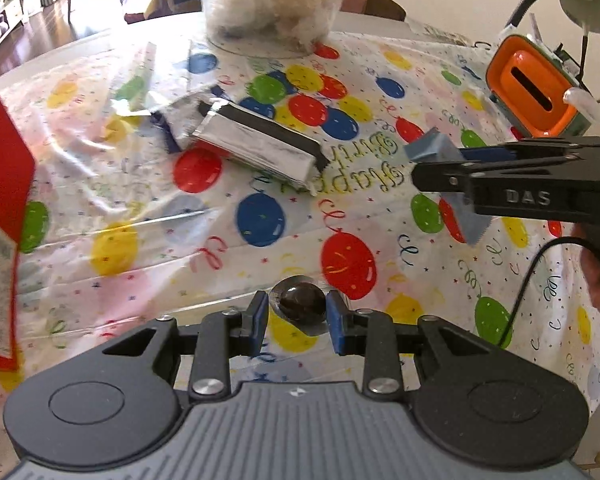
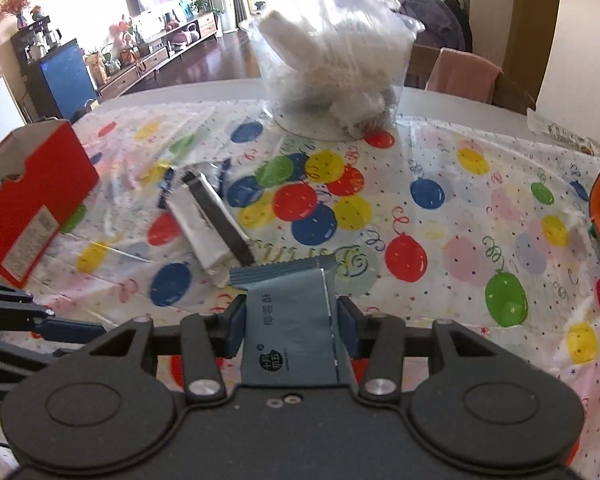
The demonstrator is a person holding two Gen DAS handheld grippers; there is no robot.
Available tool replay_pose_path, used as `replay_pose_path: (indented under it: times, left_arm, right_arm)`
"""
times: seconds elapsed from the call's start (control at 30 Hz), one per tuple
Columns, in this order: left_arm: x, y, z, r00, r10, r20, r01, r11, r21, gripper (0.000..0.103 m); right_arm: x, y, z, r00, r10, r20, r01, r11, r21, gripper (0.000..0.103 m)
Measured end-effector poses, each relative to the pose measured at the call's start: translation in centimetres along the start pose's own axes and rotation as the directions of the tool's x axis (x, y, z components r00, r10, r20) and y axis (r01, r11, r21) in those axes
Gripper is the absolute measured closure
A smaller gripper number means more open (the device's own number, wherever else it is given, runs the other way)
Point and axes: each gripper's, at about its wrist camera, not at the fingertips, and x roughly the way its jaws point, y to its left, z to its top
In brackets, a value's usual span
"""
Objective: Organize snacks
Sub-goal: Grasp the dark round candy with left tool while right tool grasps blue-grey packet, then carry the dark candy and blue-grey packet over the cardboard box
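Balloon-print bench cloth [image 2: 440,184] w/ silver snack packet [image 1: 256,142] lying flat, long axis diagonal. Left tongs [image 1: 298,322] clamped on small round dark sweet [image 1: 302,304]. Right tongs [image 2: 292,328] clamped on blue wafer packet [image 2: 288,312], long axis pointing fwd, off bench.

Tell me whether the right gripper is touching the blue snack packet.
Touching. In the right wrist view the right gripper has both blue pads pressed against the sides of the blue snack packet, which is held off the tablecloth.

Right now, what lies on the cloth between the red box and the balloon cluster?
The silver packet, lying flat between red box and balloon cluster, seen in the right wrist view.
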Motion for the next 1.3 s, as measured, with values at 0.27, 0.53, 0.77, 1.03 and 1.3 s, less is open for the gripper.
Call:
replay_pose_path:
  times: [0.27,0.53,0.77,1.03,1.3]
  left_arm:
    - [-3.6,2.9,0.2,0.997,0.050,0.052,-0.048,0.998,-0.030,0.073]
    - [-8.5,6.9,0.9,0.987,0.085,0.133,-0.077,0.995,-0.066,0.073]
    - [-12.0,10.5,1.2,0.977,0.113,0.183,-0.098,0.991,-0.092,0.073]
    - [-15.7,15.2,0.9,0.966,0.136,0.221,-0.112,0.987,-0.115,0.073]
    - [-18.2,20.3,0.7,0.959,0.166,0.228,-0.137,0.981,-0.139,0.073]
  right_arm:
    - [-2.5,3.3,0.9,1.000,0.017,0.017,-0.016,1.000,-0.020,0.057]
    - [-4.7,7.6,2.3,0.998,0.024,0.050,-0.022,0.999,-0.041,0.057]
    - [-6.1,11.8,3.9,0.996,0.027,0.086,-0.021,0.997,-0.070,0.057]
    - [-6.8,17.2,5.8,0.991,0.041,0.125,-0.029,0.995,-0.097,0.057]
    - [-5.5,23.2,8.0,0.988,0.067,0.142,-0.048,0.989,-0.138,0.057]
